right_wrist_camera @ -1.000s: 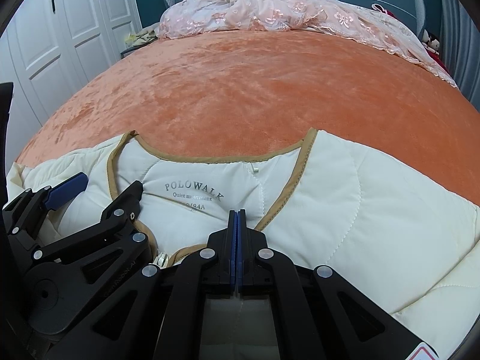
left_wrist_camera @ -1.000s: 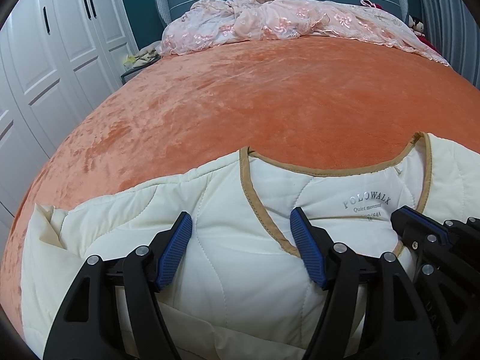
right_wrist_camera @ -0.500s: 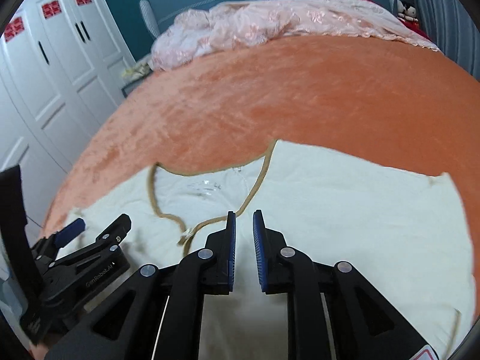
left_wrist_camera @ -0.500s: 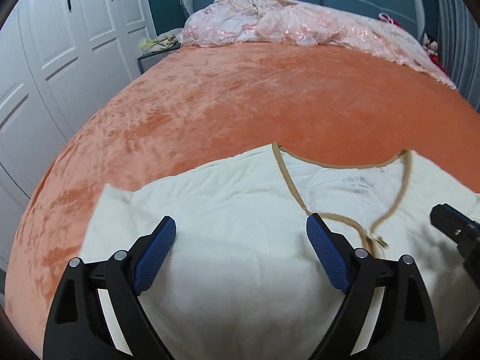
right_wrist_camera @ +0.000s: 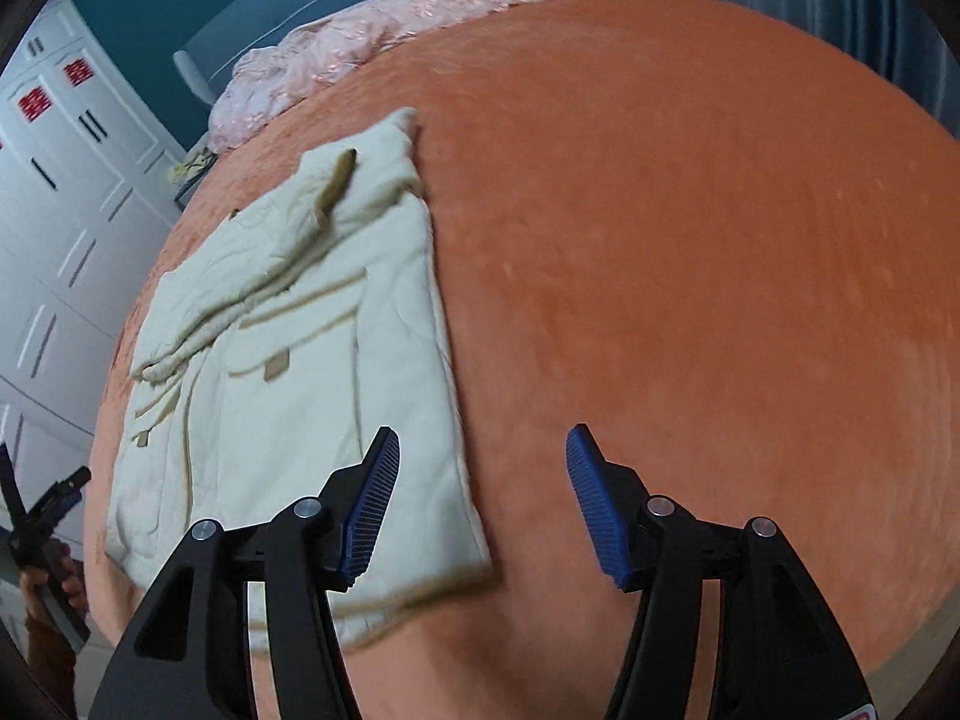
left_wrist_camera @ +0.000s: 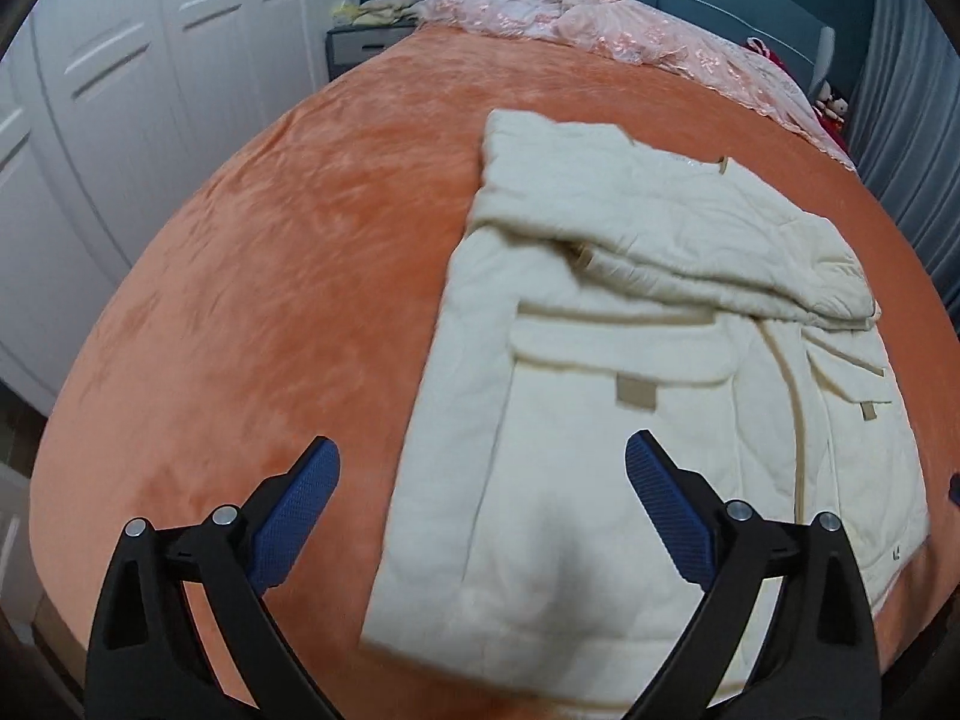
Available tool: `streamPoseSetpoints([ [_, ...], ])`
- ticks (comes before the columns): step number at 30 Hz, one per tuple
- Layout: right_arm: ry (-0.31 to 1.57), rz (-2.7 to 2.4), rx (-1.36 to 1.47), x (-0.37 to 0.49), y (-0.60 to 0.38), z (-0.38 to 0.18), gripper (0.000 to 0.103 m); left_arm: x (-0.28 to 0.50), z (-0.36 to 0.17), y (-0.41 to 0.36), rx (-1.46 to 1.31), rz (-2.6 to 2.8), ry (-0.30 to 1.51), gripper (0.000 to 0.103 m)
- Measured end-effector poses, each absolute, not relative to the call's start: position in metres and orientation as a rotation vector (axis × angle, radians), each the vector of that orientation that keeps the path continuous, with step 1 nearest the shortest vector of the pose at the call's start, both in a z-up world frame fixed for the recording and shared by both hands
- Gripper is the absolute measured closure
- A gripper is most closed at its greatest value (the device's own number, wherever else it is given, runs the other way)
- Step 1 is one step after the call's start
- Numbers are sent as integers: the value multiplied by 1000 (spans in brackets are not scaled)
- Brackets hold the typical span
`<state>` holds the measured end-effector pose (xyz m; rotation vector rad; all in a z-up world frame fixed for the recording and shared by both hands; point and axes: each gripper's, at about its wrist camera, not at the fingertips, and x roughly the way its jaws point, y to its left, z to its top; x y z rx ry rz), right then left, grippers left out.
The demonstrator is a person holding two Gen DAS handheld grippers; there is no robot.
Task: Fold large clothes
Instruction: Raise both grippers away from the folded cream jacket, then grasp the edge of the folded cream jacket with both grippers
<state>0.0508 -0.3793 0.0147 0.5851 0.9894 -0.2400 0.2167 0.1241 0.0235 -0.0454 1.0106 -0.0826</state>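
One cream jacket [left_wrist_camera: 648,396] half-folded on orange bedspread [left_wrist_camera: 270,300]
Left gripper [left_wrist_camera: 483,516] and right gripper [right_wrist_camera: 480,498] both opening, empty; pink quilt [left_wrist_camera: 600,24] heaped at 12 o'clock, white wardrobe [left_wrist_camera: 150,90] at 10

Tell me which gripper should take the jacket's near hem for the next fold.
Either: left gripper frames the cream jacket at its left hem corner; right gripper sits over the right corner. Both jaws opening, empty.

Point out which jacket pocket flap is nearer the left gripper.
The wide flap with the tan tab, in the middle of the cream jacket; the other sits at its right edge.
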Motion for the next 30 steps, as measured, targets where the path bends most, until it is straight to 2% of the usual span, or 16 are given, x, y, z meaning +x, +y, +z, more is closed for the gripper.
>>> streamPoseSetpoints([
  [5,997,-220,725,14,-370,-10,45,185,-4,171,-318,-62,1101,9],
  [12,981,-139,856,26,-349,-25,45,183,-26,174,-491,-87,1118,11],
  [14,982,-146,873,33,-344,-29,43,183,-32,167,-497,-77,1145,16],
  [16,984,-160,868,37,-340,-33,43,181,-33,159,-452,-53,1144,27],
  [17,983,-166,870,37,-338,-36,43,181,-34,156,-434,-49,1146,36],
  [19,976,-168,874,38,-335,-40,43,179,-34,151,-395,-27,1152,44],
  [20,968,-170,875,38,-336,-40,44,179,-34,151,-393,-32,1153,52],
  [21,963,-172,883,38,-336,-40,51,178,-34,152,-401,-37,1155,57],
  [22,960,-168,895,38,-336,-40,59,178,-34,152,-413,-45,1159,67],
  [23,963,-160,906,40,-337,-42,82,177,-33,152,-421,-54,1157,76],
  [24,967,-151,916,42,-337,-42,92,177,-31,151,-419,-56,1154,79],
  [26,943,-151,891,41,-333,-33,94,175,-24,148,-403,-52,1139,89],
  [28,926,-148,838,39,-328,-21,95,170,-16,149,-397,-55,1119,94],
  [30,909,-139,784,37,-324,-8,97,165,-7,152,-403,-68,1100,94],
])
